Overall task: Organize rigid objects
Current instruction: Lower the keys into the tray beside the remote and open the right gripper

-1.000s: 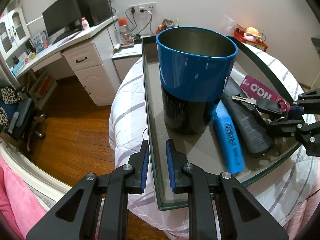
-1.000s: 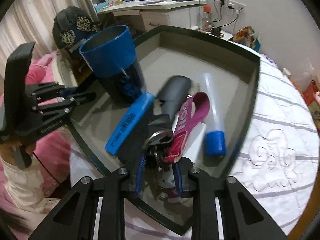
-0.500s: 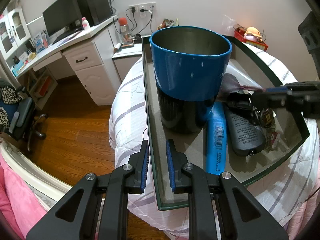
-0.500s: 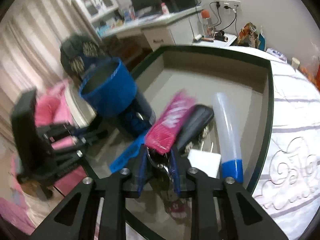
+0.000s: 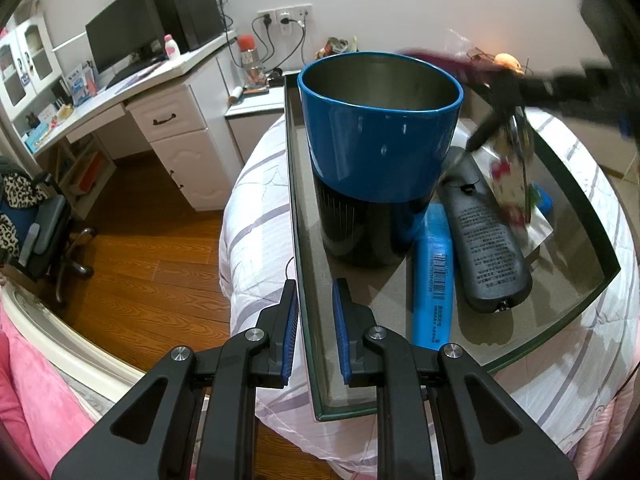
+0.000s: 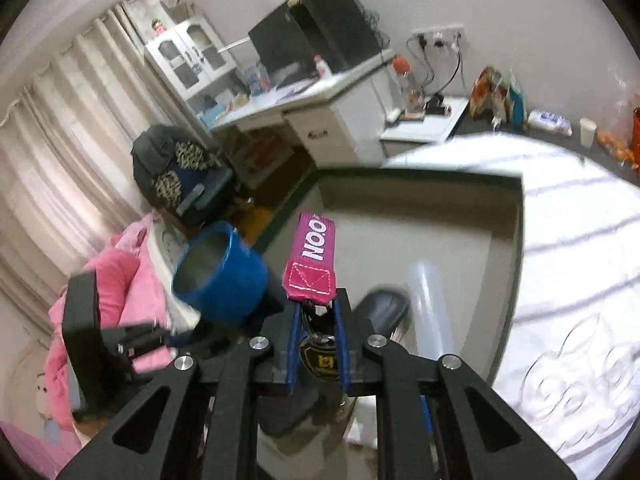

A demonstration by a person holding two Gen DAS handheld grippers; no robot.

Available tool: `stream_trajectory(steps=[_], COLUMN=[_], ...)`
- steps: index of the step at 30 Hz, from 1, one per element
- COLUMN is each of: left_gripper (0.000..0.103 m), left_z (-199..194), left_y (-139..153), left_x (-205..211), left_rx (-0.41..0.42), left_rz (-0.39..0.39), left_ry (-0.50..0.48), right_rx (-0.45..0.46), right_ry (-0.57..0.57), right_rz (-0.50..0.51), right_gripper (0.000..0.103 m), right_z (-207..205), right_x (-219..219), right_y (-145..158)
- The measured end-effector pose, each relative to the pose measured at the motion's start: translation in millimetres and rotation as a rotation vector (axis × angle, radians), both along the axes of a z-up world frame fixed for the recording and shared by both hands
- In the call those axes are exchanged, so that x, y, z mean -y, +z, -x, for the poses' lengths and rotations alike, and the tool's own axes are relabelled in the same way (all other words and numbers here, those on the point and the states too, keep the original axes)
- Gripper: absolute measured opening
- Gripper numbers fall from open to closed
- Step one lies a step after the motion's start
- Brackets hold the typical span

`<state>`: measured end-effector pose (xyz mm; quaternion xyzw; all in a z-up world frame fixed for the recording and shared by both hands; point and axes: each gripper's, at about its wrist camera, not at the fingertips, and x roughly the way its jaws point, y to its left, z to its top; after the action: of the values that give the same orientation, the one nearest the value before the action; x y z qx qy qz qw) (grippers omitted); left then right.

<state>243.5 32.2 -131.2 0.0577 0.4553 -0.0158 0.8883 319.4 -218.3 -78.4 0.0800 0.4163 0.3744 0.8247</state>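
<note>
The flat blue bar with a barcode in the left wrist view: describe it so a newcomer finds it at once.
Start at the dark-rimmed tray on the striped bedding and find the tall blue cup. The blue bar lies flat in front of the cup, beside the black remote. It alone is bright blue with a printed barcode.

Black fingers (image 5: pixel 350 332); blue pads (image 5: pixel 338 336); silver screws (image 5: pixel 378 333).

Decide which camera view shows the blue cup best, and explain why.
The left wrist view: the cup stands close, sharp and upright on the tray, its rim and empty inside plain. The right wrist view shows it smaller, blurred and partly hidden.
</note>
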Motion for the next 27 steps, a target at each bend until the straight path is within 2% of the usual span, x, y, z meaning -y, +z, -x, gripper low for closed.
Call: stream_trajectory(steps=[6, 10, 13, 16, 18, 23, 27], left_gripper=[0.015, 0.015, 0.015, 0.016, 0.016, 0.016, 0.016], left_z=[0, 1, 1, 1, 1, 1, 1], left_y=[0, 0, 1, 1, 1, 1, 2], left_x=[0, 0, 0, 0, 0, 0, 0], left_rx=[0.0, 0.001, 0.0, 0.001, 0.001, 0.0, 0.001], left_rz=[0.0, -0.006, -0.008, -0.007, -0.008, -0.008, -0.008], left_ry=[0.0, 0.0, 0.0, 0.0, 0.0, 0.0, 0.001], right_rx=[0.044, 0.066, -0.003, -0.041, -0.029, 0.015, 0.07], right_ry=[-0.06, -0.061, -0.055, -0.055, -0.065, -0.055, 0.016], right_rz=[0.035, 0.109, 0.145, 0.17, 0.181, 0.2, 0.362], right_gripper=[0.015, 0.016, 0.017, 0.025, 0.029, 0.057, 0.057], right_z=[-34, -43, -50, -47, -38, -9, 20], right_x=[-12, -31, -36, -32, -23, 0, -5], right_y=[13, 11, -3, -14, -13, 4, 5])
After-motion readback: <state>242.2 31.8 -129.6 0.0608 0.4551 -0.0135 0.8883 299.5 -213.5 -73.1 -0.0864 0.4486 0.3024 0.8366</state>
